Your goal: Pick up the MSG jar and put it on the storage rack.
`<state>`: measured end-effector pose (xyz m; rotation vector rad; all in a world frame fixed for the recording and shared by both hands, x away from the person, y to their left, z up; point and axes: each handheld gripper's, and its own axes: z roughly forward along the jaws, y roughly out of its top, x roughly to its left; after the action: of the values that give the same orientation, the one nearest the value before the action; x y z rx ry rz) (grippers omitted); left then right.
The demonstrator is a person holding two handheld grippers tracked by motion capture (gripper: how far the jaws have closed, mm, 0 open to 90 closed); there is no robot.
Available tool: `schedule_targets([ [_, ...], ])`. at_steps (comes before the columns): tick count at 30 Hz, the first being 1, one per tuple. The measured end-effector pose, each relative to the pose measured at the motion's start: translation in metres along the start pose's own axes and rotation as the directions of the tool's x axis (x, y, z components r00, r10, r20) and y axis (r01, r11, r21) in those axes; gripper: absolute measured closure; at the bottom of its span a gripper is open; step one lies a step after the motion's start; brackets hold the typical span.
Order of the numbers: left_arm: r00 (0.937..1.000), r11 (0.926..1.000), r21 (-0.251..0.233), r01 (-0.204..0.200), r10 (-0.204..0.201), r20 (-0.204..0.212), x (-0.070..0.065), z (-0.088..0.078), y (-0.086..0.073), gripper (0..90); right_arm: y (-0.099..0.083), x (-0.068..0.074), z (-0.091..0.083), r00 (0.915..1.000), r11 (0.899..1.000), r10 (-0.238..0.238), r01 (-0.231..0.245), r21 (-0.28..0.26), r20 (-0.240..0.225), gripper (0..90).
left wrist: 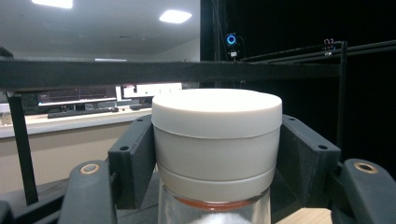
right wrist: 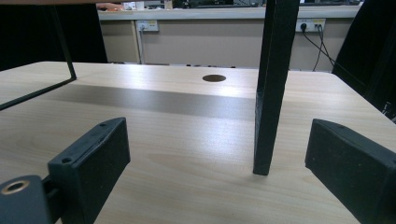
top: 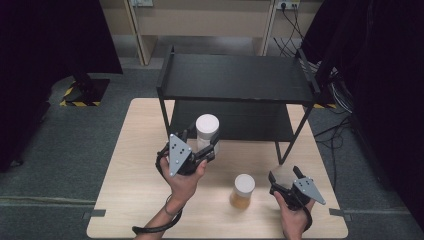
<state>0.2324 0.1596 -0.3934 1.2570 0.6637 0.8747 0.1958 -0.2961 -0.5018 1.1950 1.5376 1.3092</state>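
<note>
Your left gripper [top: 202, 150] is clamped on a white-lidded jar [top: 207, 131], pads pressed to both sides just under the lid, holding it upright above the table [top: 130, 165] in front of the black shelf rack [top: 235, 80], toward the left of centre. A second white-lidded jar [top: 243, 191] with amber contents stands near the table's front edge. Your right gripper [top: 285, 175] sits near the front right corner, jaws wide apart and empty, facing the rack's front right leg [right wrist: 271, 88].

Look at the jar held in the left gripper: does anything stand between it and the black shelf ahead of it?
Nothing visible does. The left gripper is shut on the jar just in front of the shelf. The second jar stands nearer the person, to the side and out of the way.
</note>
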Motion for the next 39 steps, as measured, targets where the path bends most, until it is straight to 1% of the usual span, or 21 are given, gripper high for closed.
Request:
schedule_targets([
  [4, 1.0000, 0.9999, -0.015, -0.004, 0.004, -0.006, 0.001, 0.001, 0.006, 33.4, 0.000, 0.000, 0.000, 1.0000, 1.000, 0.001, -0.001, 0.000, 0.000, 6.7],
  [9, 0.9998, 0.9996, -0.022, -0.015, 0.015, -0.009, 0.001, 0.001, 0.011, 33.4, 0.000, 0.000, 0.000, 1.0000, 1.000, 0.000, 0.000, 0.001, 0.001, 6.7],
  [18, 0.9998, 0.9990, -0.042, -0.016, 0.016, -0.014, 0.002, 0.004, 0.020, 33.3, 0.000, 0.000, 0.000, 1.0000, 1.000, 0.001, -0.001, 0.001, 0.000, 6.7],
  [26, 0.9995, 0.9979, -0.059, -0.027, 0.026, -0.019, 0.000, 0.006, 0.029, 33.3, 0.000, 0.000, 0.000, 1.0000, 1.000, 0.002, -0.002, 0.000, 0.000, 6.7],
  [39, 0.9993, 0.9979, -0.062, -0.022, 0.020, -0.033, 0.003, 0.010, 0.036, 33.4, 0.000, 0.000, 0.000, 1.0000, 1.000, 0.001, -0.001, 0.001, 0.000, 6.7],
])
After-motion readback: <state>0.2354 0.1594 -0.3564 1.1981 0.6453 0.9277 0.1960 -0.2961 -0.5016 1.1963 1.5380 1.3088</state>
